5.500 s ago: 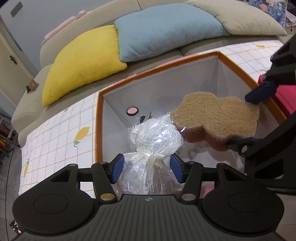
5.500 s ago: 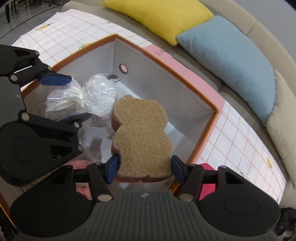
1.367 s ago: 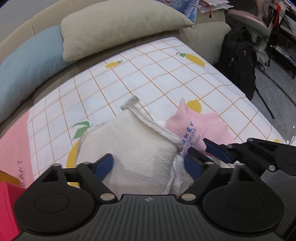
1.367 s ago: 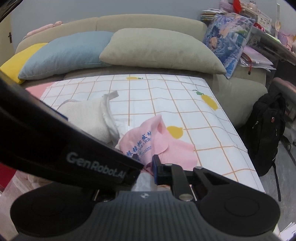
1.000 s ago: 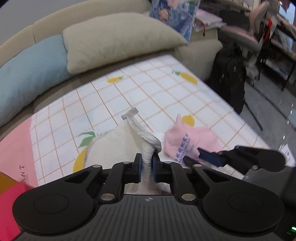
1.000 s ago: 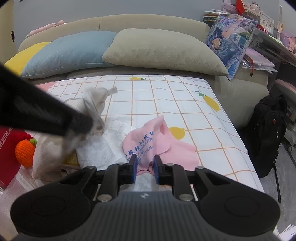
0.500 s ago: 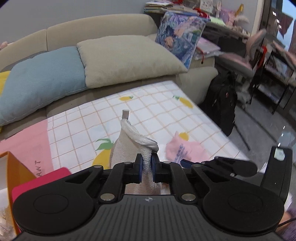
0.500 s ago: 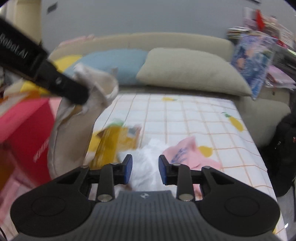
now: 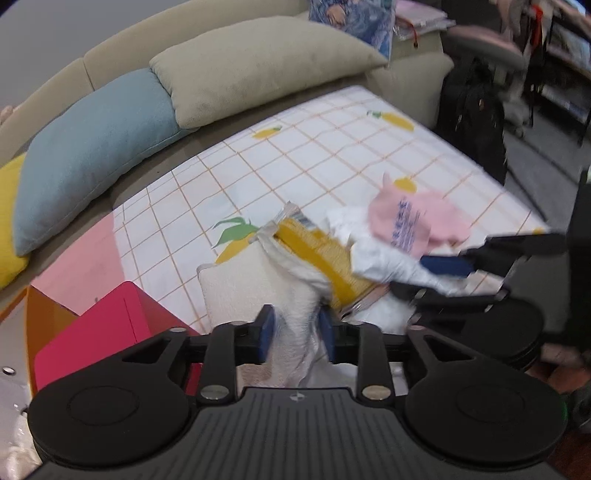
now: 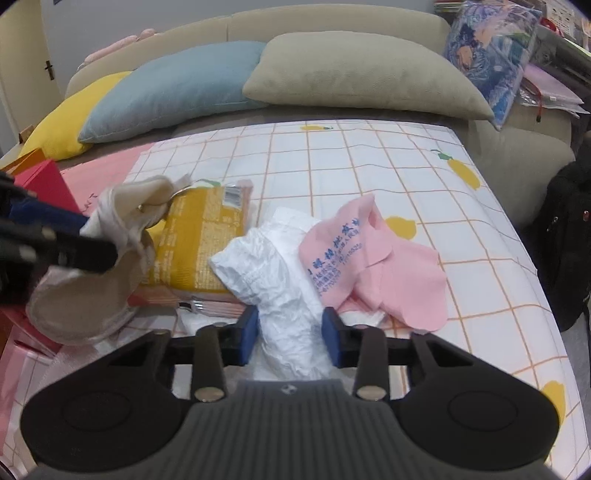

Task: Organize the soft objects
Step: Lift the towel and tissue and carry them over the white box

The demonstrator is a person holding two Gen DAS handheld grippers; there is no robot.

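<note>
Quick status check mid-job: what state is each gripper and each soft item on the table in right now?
Left gripper: jaws opening, cream towel between them.
Cream towel: bunched, partly lifted.
Right gripper: jaws opening, white crumpled bag between them.
White crumpled bag: crumpled on the tablecloth.
Pink cloth: rumpled, lying partly over the bag.
Yellow packet: lying flat.

Right wrist view: checked cloth-covered surface (image 10: 369,166) is spreading from centre out to 3 o'clock. Sofa (image 10: 332,22) is running behind it at 12, cushions (image 10: 351,70) lying in a row along its seat. Printed fabric bag (image 10: 373,258) is lying at centre-right, overlapping crumpled plastic bag (image 10: 280,269) just left of it. Flat packet (image 10: 199,243) is lying at 9 to 10 o'clock of the plastic bag, partly under it. Fleecy pouch (image 10: 85,291) is sitting at 9 o'clock, box (image 10: 48,181) behind it at 10. Backpack (image 10: 569,236) is standing off the surface's edge at 3 o'clock.
</note>
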